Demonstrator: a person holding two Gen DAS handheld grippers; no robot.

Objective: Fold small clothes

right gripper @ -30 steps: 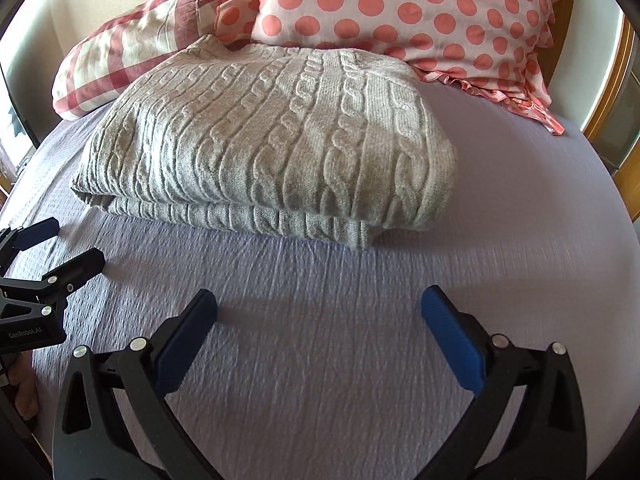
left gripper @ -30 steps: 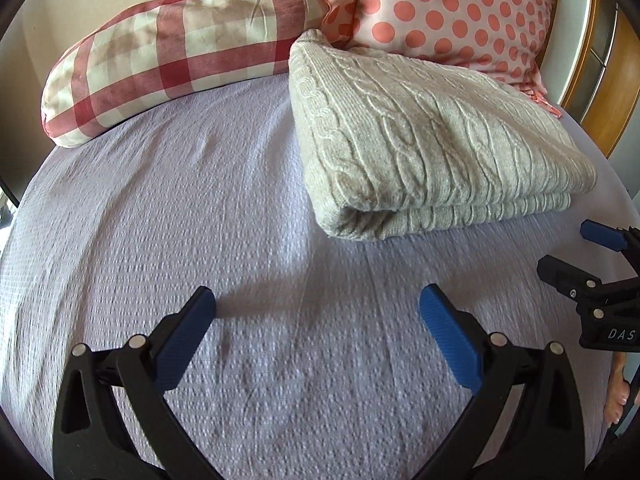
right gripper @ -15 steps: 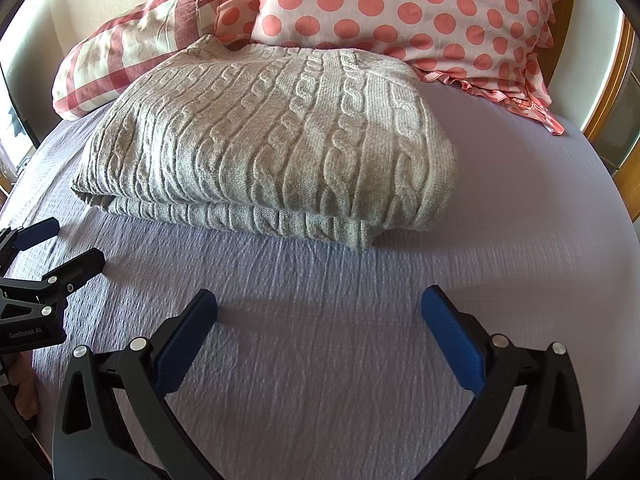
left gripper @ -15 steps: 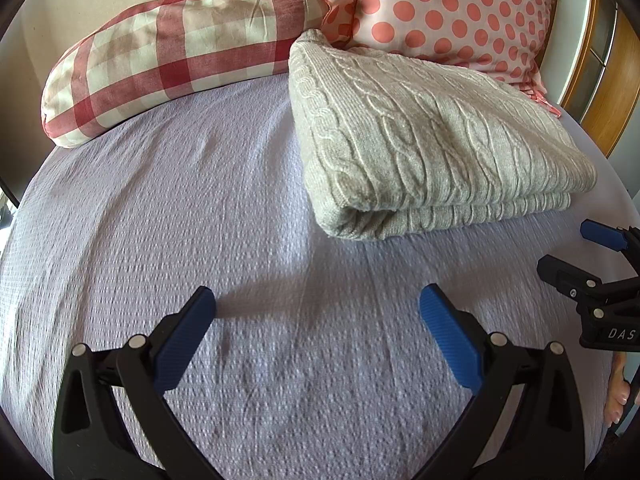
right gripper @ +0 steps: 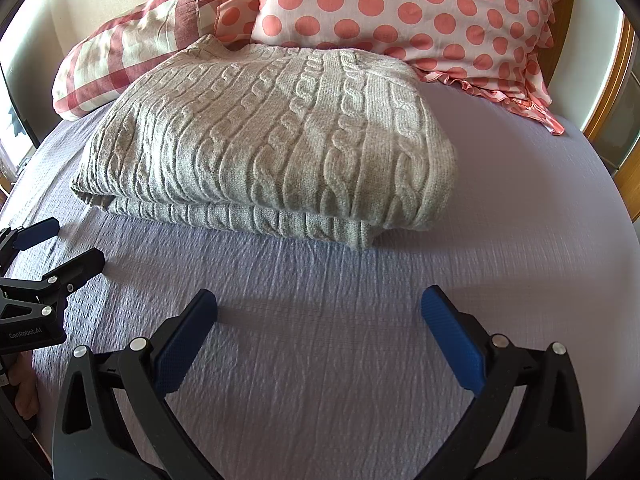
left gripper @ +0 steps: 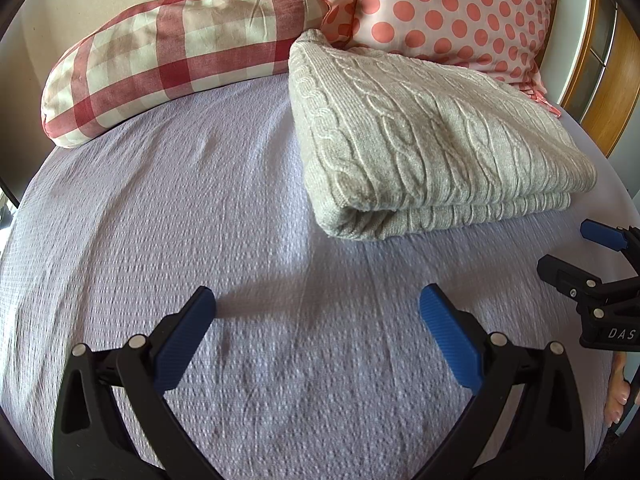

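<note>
A bed with a pale lilac textured cover fills both views, with a red-and-cream checked pillow and a pink pillow with coral polka dots and a frilled edge lying side by side at its head. The folded grey cable-knit sweater lies flat on the cover in a thick stack, its far edge touching both pillows. Near the sweater's front edge, over bare cover, the left hand-held gripper and the right hand-held gripper each hold their blue-padded jaws wide apart with nothing between them.
</note>
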